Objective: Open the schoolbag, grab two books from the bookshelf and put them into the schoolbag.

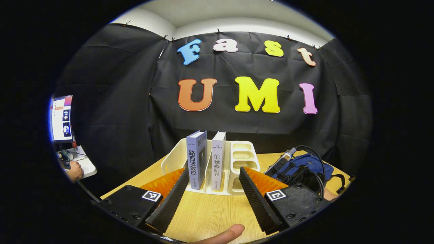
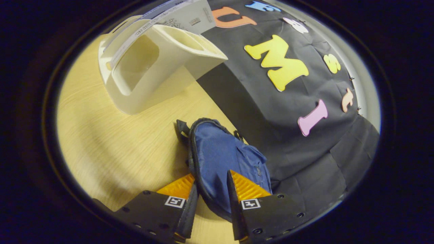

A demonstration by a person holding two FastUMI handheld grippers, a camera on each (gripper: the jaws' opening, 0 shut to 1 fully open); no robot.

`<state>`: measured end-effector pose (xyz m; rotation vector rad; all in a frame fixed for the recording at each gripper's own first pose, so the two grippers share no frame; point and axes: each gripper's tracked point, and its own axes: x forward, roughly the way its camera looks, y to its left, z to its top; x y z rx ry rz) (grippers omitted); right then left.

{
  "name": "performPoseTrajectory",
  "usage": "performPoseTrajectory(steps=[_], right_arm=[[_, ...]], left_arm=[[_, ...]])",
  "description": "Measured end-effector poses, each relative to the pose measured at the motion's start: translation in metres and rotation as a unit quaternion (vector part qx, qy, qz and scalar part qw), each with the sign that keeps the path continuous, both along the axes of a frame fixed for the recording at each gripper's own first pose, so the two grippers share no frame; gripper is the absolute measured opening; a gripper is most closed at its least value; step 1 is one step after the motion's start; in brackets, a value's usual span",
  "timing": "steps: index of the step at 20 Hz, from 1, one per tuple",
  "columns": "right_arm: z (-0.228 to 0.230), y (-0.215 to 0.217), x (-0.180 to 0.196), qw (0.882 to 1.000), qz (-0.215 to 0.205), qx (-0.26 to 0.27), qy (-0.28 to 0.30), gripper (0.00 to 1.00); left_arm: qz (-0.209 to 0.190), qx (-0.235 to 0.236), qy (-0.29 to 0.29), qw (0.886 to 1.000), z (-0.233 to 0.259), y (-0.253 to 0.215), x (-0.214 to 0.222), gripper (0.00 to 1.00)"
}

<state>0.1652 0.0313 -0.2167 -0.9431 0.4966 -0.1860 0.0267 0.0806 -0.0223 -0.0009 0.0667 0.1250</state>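
Observation:
In the left gripper view a grey-blue book (image 1: 196,159) and a white book (image 1: 218,162) stand upright in a white bookshelf (image 1: 244,159) on the wooden table. My left gripper (image 1: 213,169) is open wide just in front of them, touching neither book. The blue schoolbag (image 1: 313,162) lies at the right, with the other gripper (image 1: 291,169) on it. In the right gripper view my right gripper (image 2: 212,195) is shut on the near zippered edge of the schoolbag (image 2: 223,152), which lies flat. The bookshelf (image 2: 135,84) stands beyond it to the left.
The wooden table (image 1: 210,210) runs to the black cloth wall behind the shelf. A monitor (image 1: 61,118) and a person's hand (image 1: 75,171) are at the far left. A fingertip (image 1: 227,234) shows at the bottom edge. Bare tabletop (image 2: 112,145) lies between bag and shelf.

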Motion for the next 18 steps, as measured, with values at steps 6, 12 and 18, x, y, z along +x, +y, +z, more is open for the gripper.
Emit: performPoseTrajectory(steps=[6,12,18], right_arm=[[0.019,-0.012,0.021,0.999,-0.003,-0.024,-0.026,0.45],[0.021,-0.013,0.033,0.999,0.011,0.032,-0.030,0.11],[0.043,-0.019,0.039,0.992,0.023,0.120,-0.021,0.06]], left_arm=[[0.006,-0.007,0.003,1.000,-0.003,0.006,0.001,0.96],[0.008,-0.009,0.012,1.000,-0.009,0.007,0.007,0.96],[0.025,-0.019,0.030,0.999,-0.023,0.022,0.016,0.96]])
